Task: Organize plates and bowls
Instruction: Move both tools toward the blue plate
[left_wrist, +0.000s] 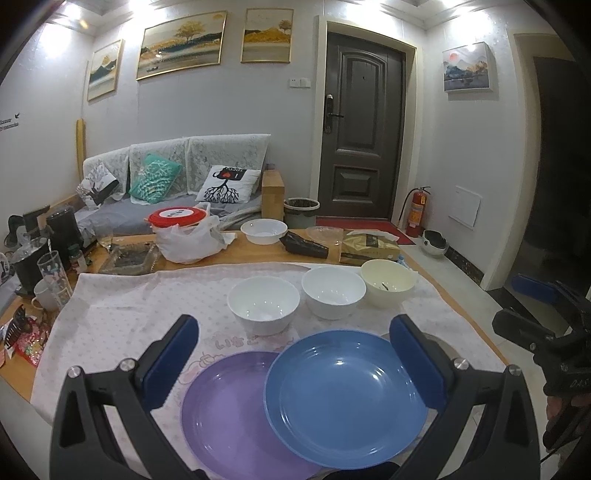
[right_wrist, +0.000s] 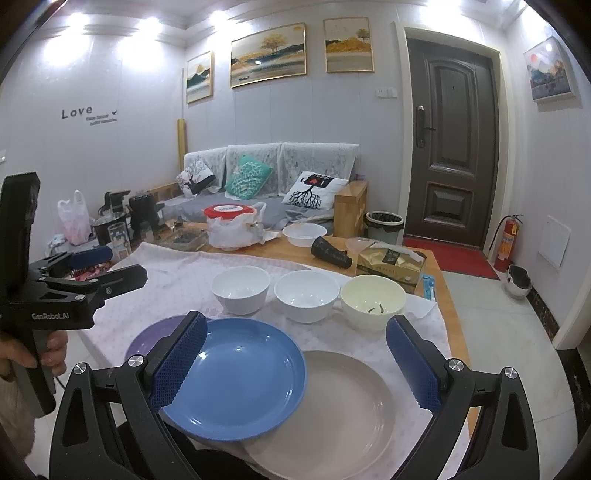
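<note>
A blue plate (left_wrist: 343, 402) (right_wrist: 236, 380) lies near the table's front edge. It overlaps a purple plate (left_wrist: 229, 413) (right_wrist: 155, 336) on its left and a beige plate (right_wrist: 332, 413) on its right. Behind the plates stand two white bowls (left_wrist: 263, 304) (left_wrist: 333, 295) and a cream bowl (left_wrist: 388, 282) holding dark scraps, all in a row. My left gripper (left_wrist: 291, 325) hovers open above the blue and purple plates. My right gripper (right_wrist: 295, 319) hovers open above the blue and beige plates. Neither holds anything.
A pink dotted cloth (left_wrist: 147, 306) covers the wooden table. Behind it are a tissue box (right_wrist: 391, 264), a red-lidded tub in a bag (right_wrist: 231, 221), another white bowl (right_wrist: 304, 234), a glass tray, glasses and kettles at the left. The table's right edge drops to tiled floor (right_wrist: 498, 332).
</note>
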